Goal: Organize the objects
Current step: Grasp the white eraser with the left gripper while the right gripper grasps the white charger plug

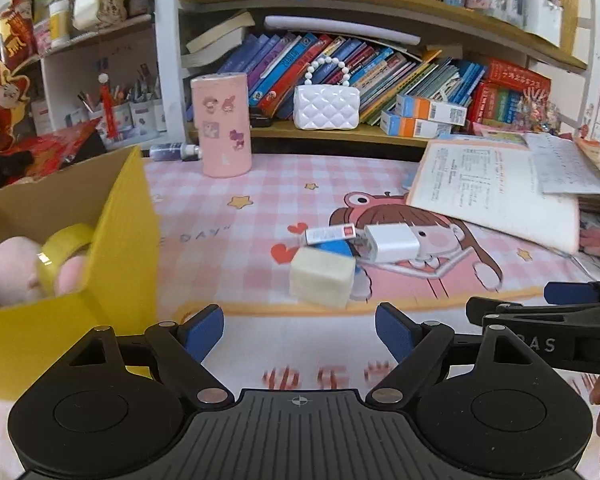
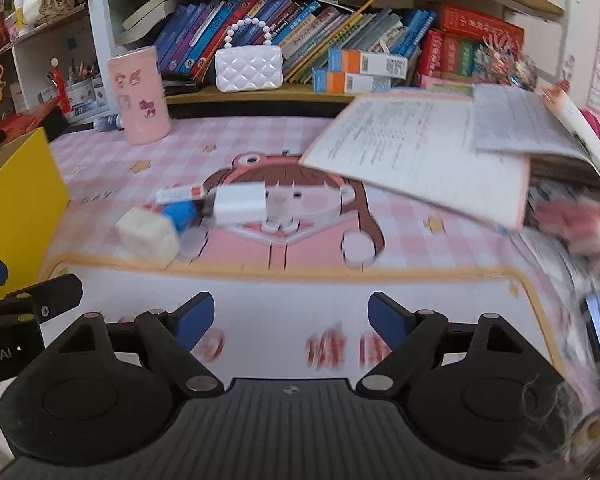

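yellow box (image 1: 112, 240) waits at frame left, tape inside.
both grippers, left (image 1: 300, 330) and right (image 2: 291, 320), gape wide, empty, short of the foam block (image 1: 322, 278).

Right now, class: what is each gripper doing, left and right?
Left gripper: open, holding nothing.
Right gripper: open, holding nothing.

Wooden bookshelf (image 1: 380, 4) packed with books behind desk; pink checked desk mat (image 1: 228, 240); even daylight.

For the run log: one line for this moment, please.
left tool open, empty | right tool open, empty | yellow box holds tape roll | cream block on mat
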Tool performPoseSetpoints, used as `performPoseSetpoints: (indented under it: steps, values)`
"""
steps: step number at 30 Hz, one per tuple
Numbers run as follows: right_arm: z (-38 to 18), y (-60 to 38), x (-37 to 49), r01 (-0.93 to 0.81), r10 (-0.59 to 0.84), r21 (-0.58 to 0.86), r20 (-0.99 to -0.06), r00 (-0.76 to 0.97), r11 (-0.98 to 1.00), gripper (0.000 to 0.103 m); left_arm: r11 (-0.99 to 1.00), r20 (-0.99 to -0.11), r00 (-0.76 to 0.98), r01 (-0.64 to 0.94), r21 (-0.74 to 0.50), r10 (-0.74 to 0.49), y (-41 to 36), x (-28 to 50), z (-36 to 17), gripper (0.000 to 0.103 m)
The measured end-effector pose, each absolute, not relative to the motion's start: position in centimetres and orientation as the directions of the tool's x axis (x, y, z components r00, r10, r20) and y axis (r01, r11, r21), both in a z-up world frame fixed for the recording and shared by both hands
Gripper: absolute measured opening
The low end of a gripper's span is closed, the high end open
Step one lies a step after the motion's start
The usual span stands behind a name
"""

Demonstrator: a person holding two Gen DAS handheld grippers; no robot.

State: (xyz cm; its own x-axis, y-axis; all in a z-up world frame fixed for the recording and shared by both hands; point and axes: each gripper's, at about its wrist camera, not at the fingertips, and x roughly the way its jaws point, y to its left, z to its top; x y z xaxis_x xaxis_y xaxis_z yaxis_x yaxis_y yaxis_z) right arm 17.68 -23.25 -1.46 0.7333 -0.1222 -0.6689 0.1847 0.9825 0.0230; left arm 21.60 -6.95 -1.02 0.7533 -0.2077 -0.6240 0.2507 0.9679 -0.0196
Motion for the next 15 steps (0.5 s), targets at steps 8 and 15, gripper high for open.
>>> performPoseSetpoints:
  steps: [8,15]
  values:
    - [-2.0,-25.3,23.6,0.146,-0.088,0.034,-0.657,0.748,0.989,0.085,0.963,-0.676,0.713,0.269,0.015,-0.189,-9.7,27.2,-4.2,0.077]
    - [-3.0,-25.2,27.2,0.065,-0.014,0.05,-0.678,0.735,0.997,0.084,0.957,-0.684,0.704,0.289,0.03,-0.191,-10.9,29.4,-5.9,0.065]
